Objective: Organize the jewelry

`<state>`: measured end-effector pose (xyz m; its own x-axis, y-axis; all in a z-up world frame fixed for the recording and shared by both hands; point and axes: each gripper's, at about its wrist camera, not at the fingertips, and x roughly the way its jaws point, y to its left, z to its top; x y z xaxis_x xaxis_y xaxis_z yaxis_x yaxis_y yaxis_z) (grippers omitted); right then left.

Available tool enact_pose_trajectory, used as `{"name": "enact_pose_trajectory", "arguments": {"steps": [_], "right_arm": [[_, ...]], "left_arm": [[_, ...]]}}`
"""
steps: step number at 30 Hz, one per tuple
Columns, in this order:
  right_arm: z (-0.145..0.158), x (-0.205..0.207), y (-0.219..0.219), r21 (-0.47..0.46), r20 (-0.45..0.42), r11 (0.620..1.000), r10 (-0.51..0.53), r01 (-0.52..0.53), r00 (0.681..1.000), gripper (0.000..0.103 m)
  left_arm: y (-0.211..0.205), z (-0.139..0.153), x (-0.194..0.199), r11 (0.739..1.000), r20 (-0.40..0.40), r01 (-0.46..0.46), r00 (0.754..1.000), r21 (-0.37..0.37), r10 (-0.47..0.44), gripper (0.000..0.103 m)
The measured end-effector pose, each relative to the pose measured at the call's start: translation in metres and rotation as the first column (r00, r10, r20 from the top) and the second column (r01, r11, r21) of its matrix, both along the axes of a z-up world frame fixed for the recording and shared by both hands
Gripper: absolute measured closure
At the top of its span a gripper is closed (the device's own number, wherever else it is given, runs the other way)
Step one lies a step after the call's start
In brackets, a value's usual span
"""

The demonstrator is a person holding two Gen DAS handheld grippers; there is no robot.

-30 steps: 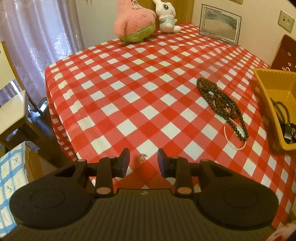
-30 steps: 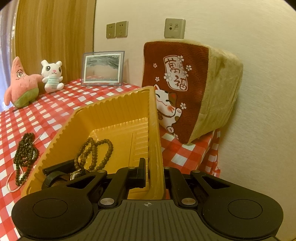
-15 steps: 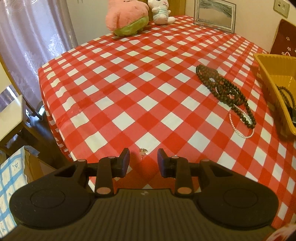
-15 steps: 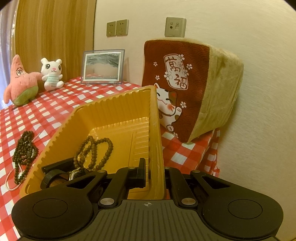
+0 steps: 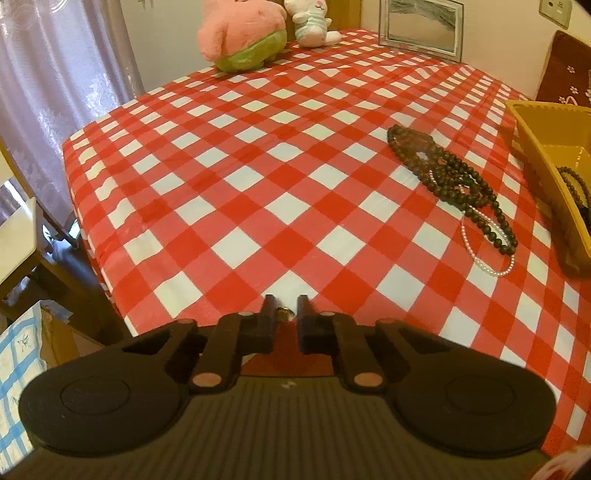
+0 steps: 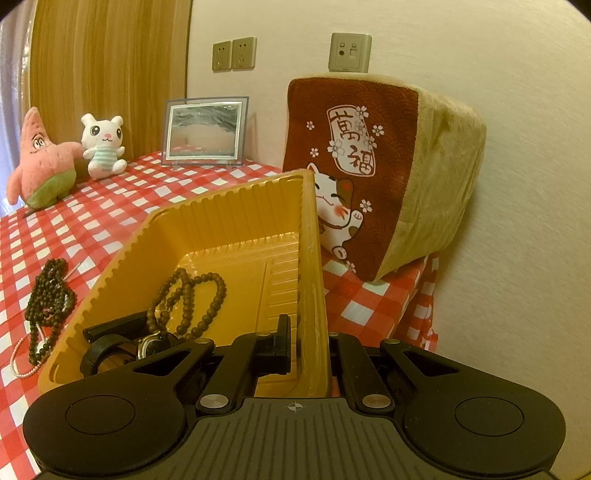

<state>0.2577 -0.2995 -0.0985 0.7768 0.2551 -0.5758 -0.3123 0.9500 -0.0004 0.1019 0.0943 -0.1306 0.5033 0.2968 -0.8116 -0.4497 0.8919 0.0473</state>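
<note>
In the left wrist view my left gripper (image 5: 284, 308) has its jaws narrowed around a small shiny ring (image 5: 285, 312) on the checked tablecloth near the front edge. A dark bead necklace (image 5: 448, 182) and a pearl strand (image 5: 484, 254) lie to the right, beside the yellow tray (image 5: 546, 166). In the right wrist view my right gripper (image 6: 308, 347) is shut on the tray's right wall (image 6: 312, 295). The tray holds a brown bead bracelet (image 6: 188, 299) and a black watch (image 6: 122, 343).
A pink star plush (image 5: 240, 33), a white rabbit plush (image 5: 310, 22) and a picture frame (image 5: 421, 27) stand at the far edge. A red cat cushion (image 6: 369, 177) leans on the wall behind the tray. A chair (image 5: 14, 236) stands left of the table.
My left gripper has dropped forward onto the small ring and its jaws have narrowed around it. The right gripper stays clamped on the tray wall.
</note>
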Motion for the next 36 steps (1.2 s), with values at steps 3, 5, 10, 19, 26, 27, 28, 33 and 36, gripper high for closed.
{"name": "enact_pose_trajectory", "arguments": {"steps": [3,5,10,19,26,27,28,33,36], "right_arm": [[0.0,0.0,0.0,0.001,-0.001,1.0,0.0,0.0,1.0,0.097],[0.0,0.0,0.0,0.001,0.0,1.0,0.0,0.0,1.0,0.097],[0.0,0.0,0.0,0.001,0.0,1.0,0.0,0.0,1.0,0.097],[0.0,0.0,0.001,0.001,0.0,1.0,-0.001,0.001,1.0,0.097],[0.0,-0.003,0.0,0.01,0.006,1.0,0.001,-0.001,1.0,0.097],[0.0,-0.003,0.0,0.012,0.007,1.0,0.001,-0.001,1.0,0.097],[0.001,-0.003,0.0,0.014,0.007,1.0,0.001,-0.001,1.0,0.097],[0.004,-0.003,0.0,0.023,0.012,1.0,0.0,-0.001,1.0,0.097],[0.005,-0.004,0.0,0.027,0.015,1.0,0.0,0.0,1.0,0.097]], "left_arm": [[-0.004,0.0,0.0,1.0,-0.001,0.008,1.0,0.022,-0.008,0.095],[-0.004,0.0,0.0,1.0,-0.001,0.011,1.0,0.025,-0.011,0.095],[-0.01,0.003,0.001,0.998,-0.002,0.038,0.999,0.046,-0.038,0.095],[-0.025,0.028,0.012,0.994,0.062,0.086,0.994,0.061,-0.09,0.095],[-0.043,0.05,0.033,0.986,0.125,0.153,0.979,0.066,-0.161,0.095],[-0.046,0.053,0.037,0.984,0.133,0.167,0.976,0.067,-0.174,0.095],[-0.05,0.055,0.041,0.981,0.141,0.179,0.972,0.069,-0.187,0.095],[-0.068,0.066,0.059,0.968,0.179,0.245,0.951,0.06,-0.252,0.095],[-0.082,0.071,0.073,0.958,0.209,0.287,0.935,0.03,-0.286,0.095]]}}
